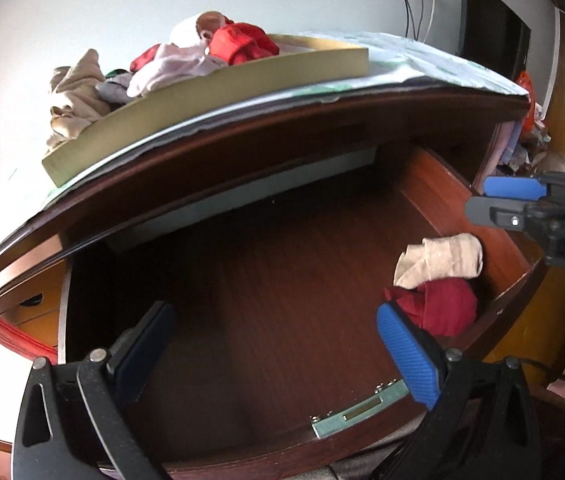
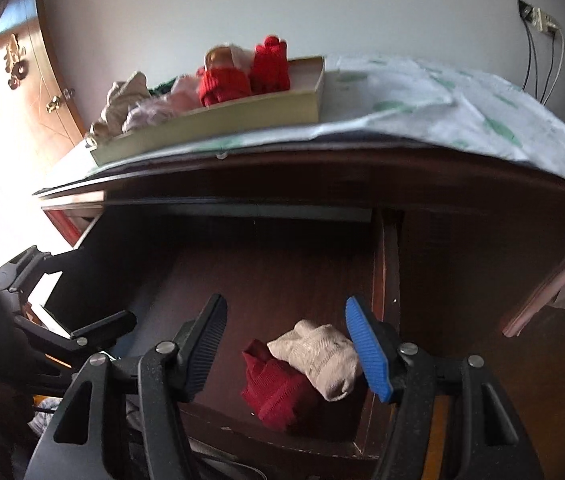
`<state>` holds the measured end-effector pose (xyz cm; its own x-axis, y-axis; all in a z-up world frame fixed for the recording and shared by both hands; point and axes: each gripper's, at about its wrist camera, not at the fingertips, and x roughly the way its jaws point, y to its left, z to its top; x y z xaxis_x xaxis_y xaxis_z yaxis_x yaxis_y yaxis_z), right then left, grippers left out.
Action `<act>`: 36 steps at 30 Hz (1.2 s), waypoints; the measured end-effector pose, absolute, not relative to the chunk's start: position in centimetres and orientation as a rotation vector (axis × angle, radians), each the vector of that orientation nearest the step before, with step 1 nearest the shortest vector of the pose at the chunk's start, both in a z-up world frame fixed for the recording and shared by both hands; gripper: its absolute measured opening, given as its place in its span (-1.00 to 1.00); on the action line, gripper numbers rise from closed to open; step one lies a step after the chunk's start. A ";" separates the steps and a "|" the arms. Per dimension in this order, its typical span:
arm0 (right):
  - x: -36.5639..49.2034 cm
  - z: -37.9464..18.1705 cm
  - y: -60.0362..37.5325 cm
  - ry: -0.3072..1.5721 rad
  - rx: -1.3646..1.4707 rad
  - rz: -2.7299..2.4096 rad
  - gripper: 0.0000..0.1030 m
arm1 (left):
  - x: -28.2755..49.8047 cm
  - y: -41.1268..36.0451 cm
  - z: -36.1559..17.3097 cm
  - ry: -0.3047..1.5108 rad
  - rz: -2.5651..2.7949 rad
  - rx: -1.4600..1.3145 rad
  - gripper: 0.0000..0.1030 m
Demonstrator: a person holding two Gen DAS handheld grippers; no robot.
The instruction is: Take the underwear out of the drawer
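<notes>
Dark reddish wood all round: open drawer pulled out from under the counter, floor mostly bare. Two pieces of underwear bunched in the front right corner of the drawer, beige piece lying partly on top of dark red piece, touching each other and close to the right side wall. Same pair seen from the right wrist, beige over red.

Left claw spread wide, holding nothing, hovering over the front of the drawer, blue pad just beside the red piece; touching or not, cannot tell. Right claw likewise spread wide and empty, poised above the pair, which shows between its two fingers. Right claw also visible at the right edge of the left wrist view, above the drawer's right wall.

On the counter, over a white cloth with green print, a shallow yellowish tray heaped with red, pink and tan garments.
</notes>
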<state>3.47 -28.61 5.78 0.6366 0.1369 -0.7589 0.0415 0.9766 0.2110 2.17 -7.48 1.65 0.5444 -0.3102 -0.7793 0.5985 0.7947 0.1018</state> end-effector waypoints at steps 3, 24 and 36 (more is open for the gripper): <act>4.0 4.6 -28.6 0.924 0.196 0.057 -0.06 | 2.3 -7.5 1.5 0.843 -0.552 0.381 0.98; 7.1 -0.8 -27.4 1.152 0.041 0.131 -0.28 | 2.7 -7.5 1.4 0.849 -0.554 0.385 0.98; 9.4 -2.1 -24.7 1.303 -0.203 0.156 -0.28 | 3.2 -6.7 2.1 0.844 -0.543 0.355 0.98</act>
